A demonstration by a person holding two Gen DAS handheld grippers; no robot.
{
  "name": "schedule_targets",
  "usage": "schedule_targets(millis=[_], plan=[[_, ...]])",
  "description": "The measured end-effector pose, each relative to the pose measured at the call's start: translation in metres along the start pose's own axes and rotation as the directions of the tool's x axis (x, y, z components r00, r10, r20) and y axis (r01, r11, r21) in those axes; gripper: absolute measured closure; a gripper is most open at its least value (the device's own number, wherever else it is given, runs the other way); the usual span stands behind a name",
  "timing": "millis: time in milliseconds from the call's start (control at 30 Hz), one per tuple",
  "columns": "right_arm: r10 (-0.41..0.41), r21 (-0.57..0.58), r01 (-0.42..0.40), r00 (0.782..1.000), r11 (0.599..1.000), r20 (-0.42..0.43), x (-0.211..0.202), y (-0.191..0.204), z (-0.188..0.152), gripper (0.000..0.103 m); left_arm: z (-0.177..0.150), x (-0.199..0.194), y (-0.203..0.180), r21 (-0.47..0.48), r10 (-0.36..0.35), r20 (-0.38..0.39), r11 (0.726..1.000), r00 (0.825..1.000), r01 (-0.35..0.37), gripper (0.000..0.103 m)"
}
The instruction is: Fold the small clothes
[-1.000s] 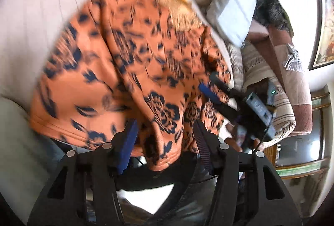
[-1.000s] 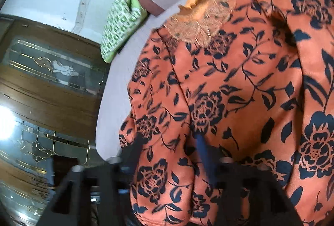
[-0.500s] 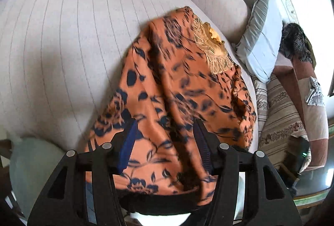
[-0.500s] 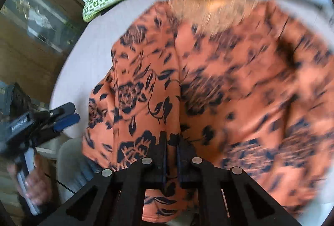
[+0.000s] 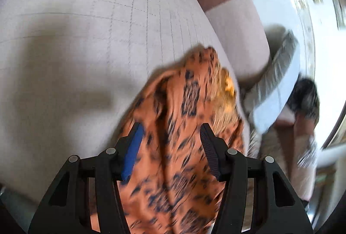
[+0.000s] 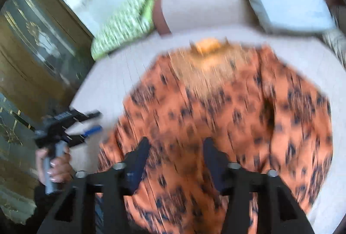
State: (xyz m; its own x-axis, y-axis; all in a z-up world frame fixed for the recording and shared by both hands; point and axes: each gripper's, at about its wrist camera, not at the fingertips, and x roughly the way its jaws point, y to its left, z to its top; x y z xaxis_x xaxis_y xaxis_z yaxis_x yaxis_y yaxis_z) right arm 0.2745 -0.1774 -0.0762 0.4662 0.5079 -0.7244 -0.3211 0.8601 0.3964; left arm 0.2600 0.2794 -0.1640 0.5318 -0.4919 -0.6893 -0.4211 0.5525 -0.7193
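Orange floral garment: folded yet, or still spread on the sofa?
Partly folded. The orange floral garment lies on the sofa seat, left side doubled over, lace neckline still exposed.

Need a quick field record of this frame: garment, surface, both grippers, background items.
garment: orange floral top, spread on the sofa seat, lace neckline at the far end
surface: beige sofa seat
left gripper: jaws apart, nothing between them, off the garment's left edge
right gripper: jaws opening, above the garment, no cloth pinched
background: green patterned cushion, grey pillow
image quality: motion blur
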Motion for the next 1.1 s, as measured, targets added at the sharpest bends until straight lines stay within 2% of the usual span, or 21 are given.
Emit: schedule_targets(millis=[67, 167, 200, 267, 333, 400, 467, 567, 600, 633, 667, 700, 767, 867, 933, 967, 1033, 1100], plan=[[0.066, -0.012, -0.066, 0.998, 0.998, -0.01, 0.015, 0.004, 0.03, 0.052, 0.017, 0.024, 0.002, -0.056, -0.013, -0.032, 0.998, 0.999, 0.011, 0.049], [0.189, 0.077, -0.185, 0.981, 0.98, -0.044, 0.06, -0.005, 0.071, 0.052, 0.037, 0.061, 0.003, -0.1, -0.015, -0.1, 0.995, 0.995, 0.005, 0.049], [0.219, 0.125, -0.208, 0.972, 0.97, -0.082, 0.085, -0.011, 0.087, 0.052, 0.04, 0.068, 0.003, -0.103, -0.016, -0.112, 0.995, 0.994, 0.004, 0.05], [0.237, 0.147, -0.217, 0.961, 0.965, -0.142, 0.128, -0.012, 0.115, 0.052, 0.047, 0.084, 0.005, -0.112, -0.064, -0.13, 0.993, 0.989, 0.049, 0.054], [0.219, 0.141, -0.194, 0.957, 0.971, -0.192, 0.166, -0.011, 0.141, 0.054, 0.05, 0.089, 0.011, -0.132, -0.109, -0.121, 0.987, 0.987, 0.092, 0.055], [0.231, 0.165, -0.194, 0.943, 0.967, -0.241, 0.212, -0.01, 0.168, 0.054, 0.052, 0.091, 0.02, -0.176, -0.169, -0.115, 0.973, 0.979, 0.147, 0.055], [0.225, 0.186, -0.18, 0.938, 0.966, -0.263, 0.243, -0.011, 0.185, 0.054, 0.054, 0.092, 0.025, -0.195, -0.203, -0.123, 0.965, 0.972, 0.176, 0.055], [0.208, 0.188, -0.154, 0.926, 0.97, -0.314, 0.294, -0.007, 0.204, 0.056, 0.055, 0.094, 0.031, -0.225, -0.214, -0.128, 0.957, 0.968, 0.181, 0.077], [0.183, 0.17, -0.132, 0.925, 0.977, -0.333, 0.311, -0.004, 0.209, 0.059, 0.054, 0.095, 0.034, -0.234, -0.215, -0.128, 0.955, 0.968, 0.181, 0.089], [0.142, 0.147, -0.096, 0.928, 0.984, -0.343, 0.324, -0.001, 0.211, 0.059, 0.053, 0.094, 0.036, -0.247, -0.221, -0.118, 0.951, 0.968, 0.187, 0.09], [0.106, 0.123, -0.066, 0.929, 0.99, -0.356, 0.335, 0.001, 0.212, 0.068, 0.052, 0.091, 0.037, -0.256, -0.228, -0.095, 0.946, 0.969, 0.197, 0.091], [0.059, 0.091, -0.027, 0.926, 0.995, -0.372, 0.345, 0.003, 0.212, 0.088, 0.051, 0.085, 0.035, -0.245, -0.225, -0.078, 0.949, 0.971, 0.201, 0.092], [0.032, 0.079, -0.002, 0.928, 0.997, -0.371, 0.35, 0.007, 0.214, 0.091, 0.049, 0.07, 0.03, -0.209, -0.225, -0.03, 0.954, 0.974, 0.214, 0.093], [0.052, 0.04, -0.042, 0.955, 0.998, -0.292, 0.33, 0.025, 0.224, 0.092, 0.05, 0.039, 0.022, -0.16, -0.265, 0.075, 0.948, 0.961, 0.273, 0.093], [0.119, 0.051, -0.11, 0.966, 0.993, -0.231, 0.316, 0.035, 0.234, 0.093, 0.052, 0.024, 0.025, -0.148, -0.277, 0.129, 0.944, 0.952, 0.295, 0.093], [0.136, 0.047, -0.129, 0.97, 0.991, -0.204, 0.312, 0.039, 0.239, 0.095, 0.053, 0.024, 0.028, -0.157, -0.279, 0.133, 0.942, 0.951, 0.298, 0.093], [0.18, 0.05, -0.174, 0.969, 0.983, -0.172, 0.311, 0.046, 0.243, 0.095, 0.054, 0.033, 0.032, -0.168, -0.23, 0.12, 0.954, 0.966, 0.248, 0.092], [0.171, 0.05, -0.165, 0.968, 0.985, -0.182, 0.326, 0.049, 0.241, 0.095, 0.053, 0.053, 0.036, -0.187, -0.124, 0.062, 0.973, 0.99, 0.133, 0.091]])
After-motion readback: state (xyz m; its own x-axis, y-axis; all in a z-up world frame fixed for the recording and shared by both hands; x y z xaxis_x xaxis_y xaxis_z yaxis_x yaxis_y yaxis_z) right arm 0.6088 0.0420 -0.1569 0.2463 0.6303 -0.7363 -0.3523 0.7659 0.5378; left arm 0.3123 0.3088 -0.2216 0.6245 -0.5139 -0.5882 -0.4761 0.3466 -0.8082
